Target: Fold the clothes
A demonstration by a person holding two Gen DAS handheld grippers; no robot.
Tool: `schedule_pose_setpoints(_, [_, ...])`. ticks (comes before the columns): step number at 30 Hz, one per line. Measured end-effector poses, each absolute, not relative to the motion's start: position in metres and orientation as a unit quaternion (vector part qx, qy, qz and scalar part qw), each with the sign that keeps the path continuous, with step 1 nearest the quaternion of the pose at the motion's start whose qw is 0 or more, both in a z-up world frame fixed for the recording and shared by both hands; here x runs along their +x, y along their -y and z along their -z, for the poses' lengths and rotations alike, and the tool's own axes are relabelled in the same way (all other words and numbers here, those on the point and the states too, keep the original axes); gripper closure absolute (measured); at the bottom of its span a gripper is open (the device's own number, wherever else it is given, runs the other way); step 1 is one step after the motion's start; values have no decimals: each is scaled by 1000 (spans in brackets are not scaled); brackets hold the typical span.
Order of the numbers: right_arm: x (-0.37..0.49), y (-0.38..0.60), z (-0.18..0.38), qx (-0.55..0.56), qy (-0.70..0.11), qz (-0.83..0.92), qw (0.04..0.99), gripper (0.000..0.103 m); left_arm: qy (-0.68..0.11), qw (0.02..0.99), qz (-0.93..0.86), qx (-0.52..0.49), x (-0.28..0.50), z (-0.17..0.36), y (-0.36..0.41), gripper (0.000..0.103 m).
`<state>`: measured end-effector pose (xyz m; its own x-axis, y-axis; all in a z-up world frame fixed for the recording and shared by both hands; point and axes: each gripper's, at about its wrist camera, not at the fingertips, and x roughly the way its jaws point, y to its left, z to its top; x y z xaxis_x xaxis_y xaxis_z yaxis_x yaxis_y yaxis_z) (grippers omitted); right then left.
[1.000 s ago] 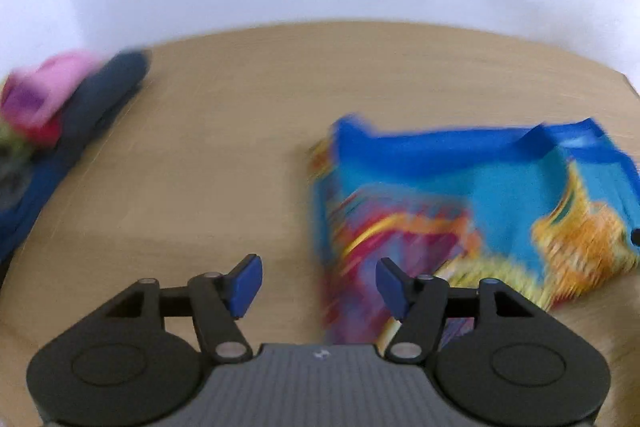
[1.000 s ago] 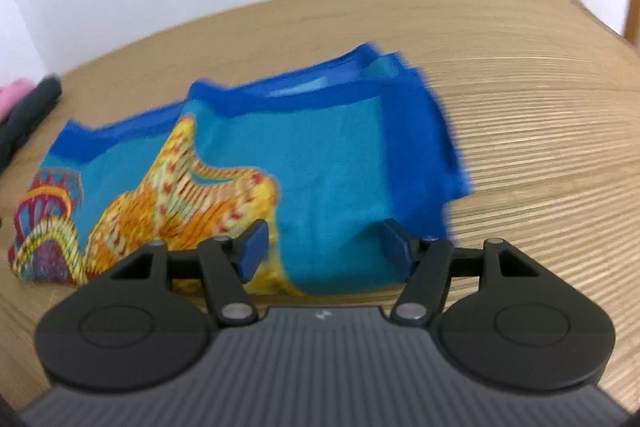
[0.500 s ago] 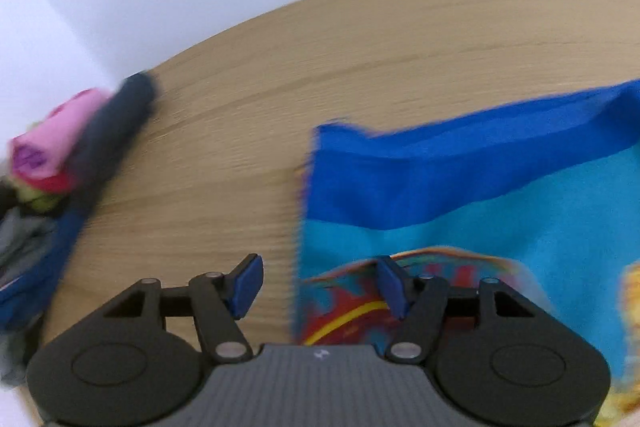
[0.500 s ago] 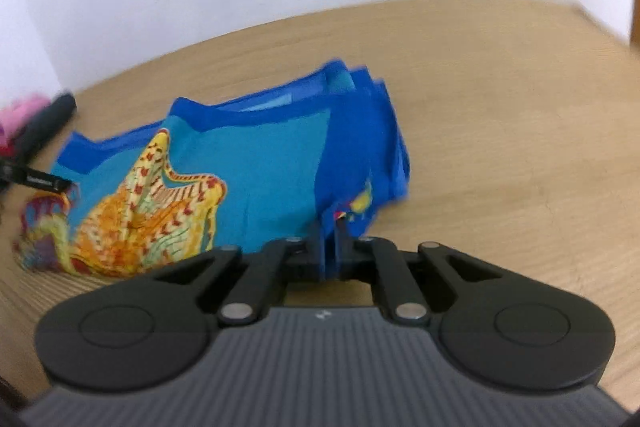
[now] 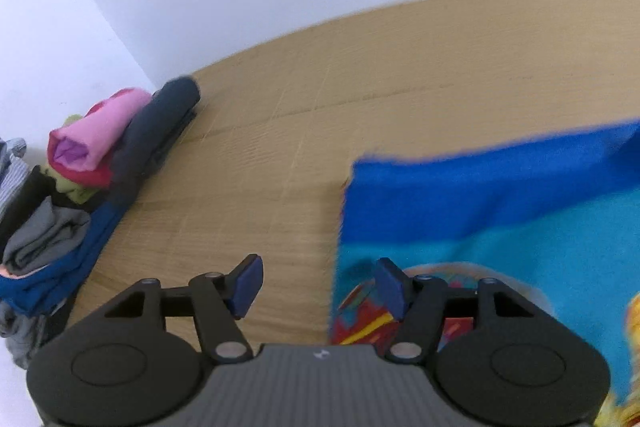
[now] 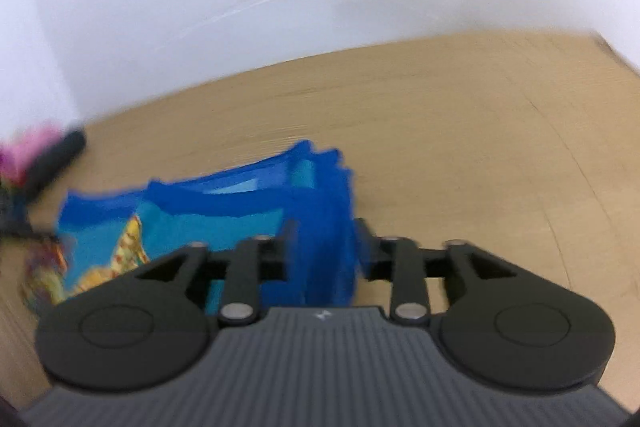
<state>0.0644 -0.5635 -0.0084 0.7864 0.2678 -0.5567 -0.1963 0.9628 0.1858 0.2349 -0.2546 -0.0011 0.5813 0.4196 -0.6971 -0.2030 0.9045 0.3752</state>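
on the wooden desk (image 5: 400,75) the blue patterned garment (image 5: 500,211) lies flat, long axis left to right. right gripper (image 6: 322,247) is at its right end, fingers opening with the bunched blue edge between them. left gripper (image 5: 318,287), fingers wide and empty, straddles its left edge. folded clothes pile (image 5: 80,179) sits far left; no containers.

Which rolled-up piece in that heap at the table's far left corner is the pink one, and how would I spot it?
Start at the wooden table and go to its far left corner by the white wall, where a pile of clothes sits. The pink roll lies on top, beside a long dark navy roll. It alone is bright pink, with a purple inside at its open end.
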Motion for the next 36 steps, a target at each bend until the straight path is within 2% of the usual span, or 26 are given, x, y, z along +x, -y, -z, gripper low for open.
schedule_pose_setpoints(3, [89, 542, 21, 17, -320, -151, 935, 66, -413, 892, -141, 117, 234, -8, 271, 32])
schedule_pose_setpoints(6, [97, 536, 29, 14, -331, -157, 930, 69, -431, 883, -127, 134, 244, 7, 282, 32])
schedule_pose_setpoints(7, [96, 533, 30, 13, -326, -158, 932, 86, -439, 877, -134, 142, 247, 15, 284, 32])
schedule_pose_setpoints(8, [93, 531, 29, 9, -319, -159, 934, 95, -448, 871, -141, 147, 250, 23, 285, 33])
schedule_pose_setpoints(10, [88, 530, 23, 2, -300, -163, 940, 98, -459, 862, -155, 147, 252, 34, 283, 32])
schedule_pose_setpoints(15, [87, 524, 5, -24, -257, -152, 954, 99, -455, 860, -170, 157, 252, 36, 285, 30])
schedule_pose_setpoints(19, [99, 508, -12, -142, -218, -102, 960, 99, -450, 854, -187, 182, 251, 39, 287, 27])
schedule_pose_setpoints(24, [134, 518, -3, -148, -255, -104, 950, 99, -442, 854, -194, 193, 250, 39, 292, 20])
schedule_pose_setpoints(29, [162, 507, 26, -178, -293, -110, 933, 98, -438, 853, -196, 206, 255, 42, 291, 19])
schedule_pose_setpoints(32, [187, 513, 40, -122, -345, -105, 925, 96, -433, 847, -198, 236, 259, 46, 293, 19])
schedule_pose_setpoints(35, [171, 547, 28, 20, -325, -84, 942, 91, -425, 845, -196, 257, 259, 49, 296, 20])
schedule_pose_setpoints(36, [158, 563, 23, 76, -313, -82, 943, 80, -426, 846, -197, 252, 260, 48, 295, 22])
